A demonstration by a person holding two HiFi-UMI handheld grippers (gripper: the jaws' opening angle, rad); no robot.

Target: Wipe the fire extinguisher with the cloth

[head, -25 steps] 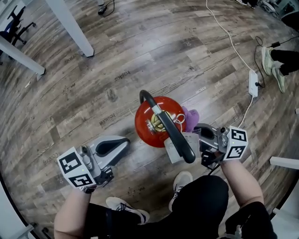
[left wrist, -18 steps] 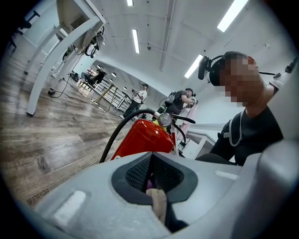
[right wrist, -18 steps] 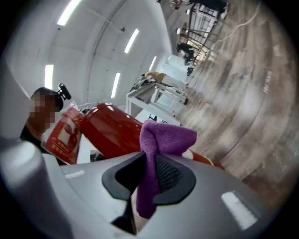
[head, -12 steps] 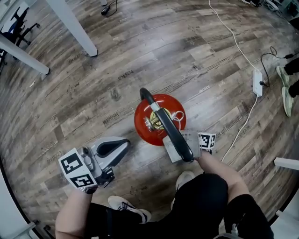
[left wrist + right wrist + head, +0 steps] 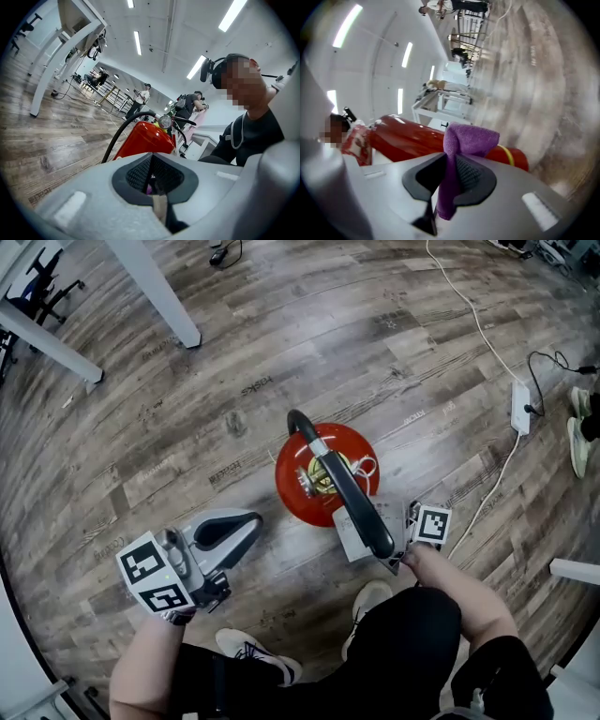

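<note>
While beside the fire extinguisher (image 5: pixel 408 136), purple cloth (image 5: pixel 468 138) in right hand-held gripper (image 5: pixel 451 177).

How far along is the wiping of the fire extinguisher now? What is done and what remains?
Done: the purple cloth is clamped in the right gripper. In hand: the cloth is beside the body of the red fire extinguisher; contact cannot be confirmed. To do: the wiping itself; no cleaned area shows. The left gripper is shut and apart from it.

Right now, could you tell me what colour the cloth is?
Purple; the cloth shows best in the right gripper view.
</note>
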